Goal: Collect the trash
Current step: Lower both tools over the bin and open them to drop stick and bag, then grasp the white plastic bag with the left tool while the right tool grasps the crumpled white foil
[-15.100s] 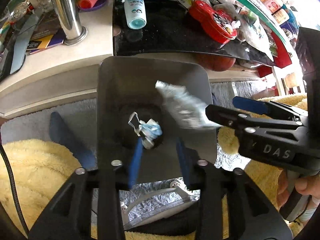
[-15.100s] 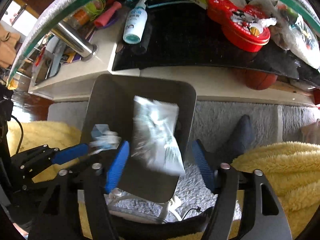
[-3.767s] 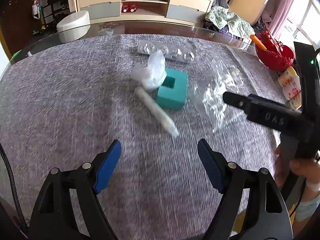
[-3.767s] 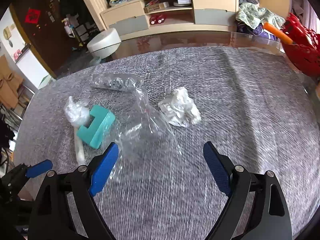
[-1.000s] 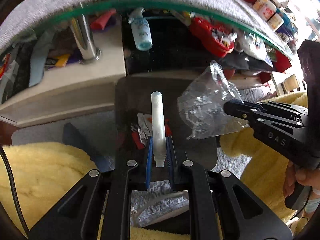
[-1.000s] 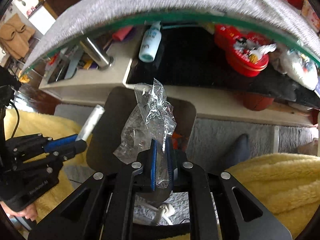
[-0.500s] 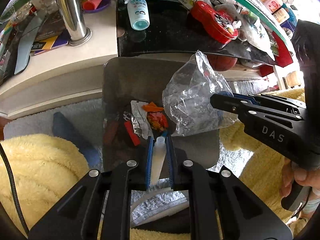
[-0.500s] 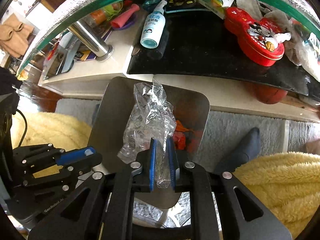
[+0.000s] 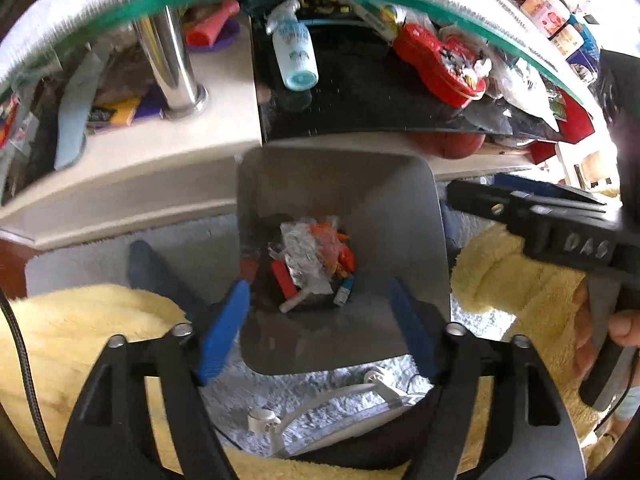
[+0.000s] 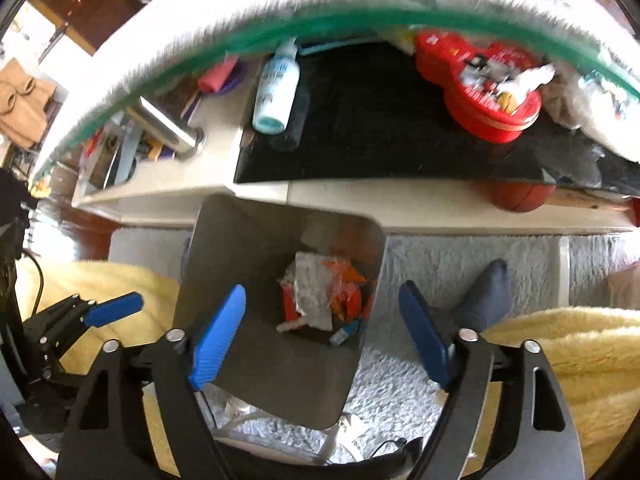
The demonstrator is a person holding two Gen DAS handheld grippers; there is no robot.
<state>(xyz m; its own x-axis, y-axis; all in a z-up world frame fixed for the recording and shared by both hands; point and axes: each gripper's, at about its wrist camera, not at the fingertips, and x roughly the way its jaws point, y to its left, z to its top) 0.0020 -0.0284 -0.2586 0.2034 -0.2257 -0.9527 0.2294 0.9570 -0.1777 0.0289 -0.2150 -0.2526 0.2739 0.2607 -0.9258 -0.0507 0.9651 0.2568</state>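
Your grey bin point(image 9: 340, 184) holds the trash: a crumpled clear plastic bag point(image 9: 304, 256) on top of orange and red wrappers point(image 9: 340, 248), with the white tube point(image 9: 294, 303) lying at the near edge of the heap. Both your left tool point(image 9: 320, 320) and your right tool point(image 10: 320, 324) stand wide and hold nothing, above the bin's mouth, with the trash well below their blue fingers point(image 10: 218, 334).
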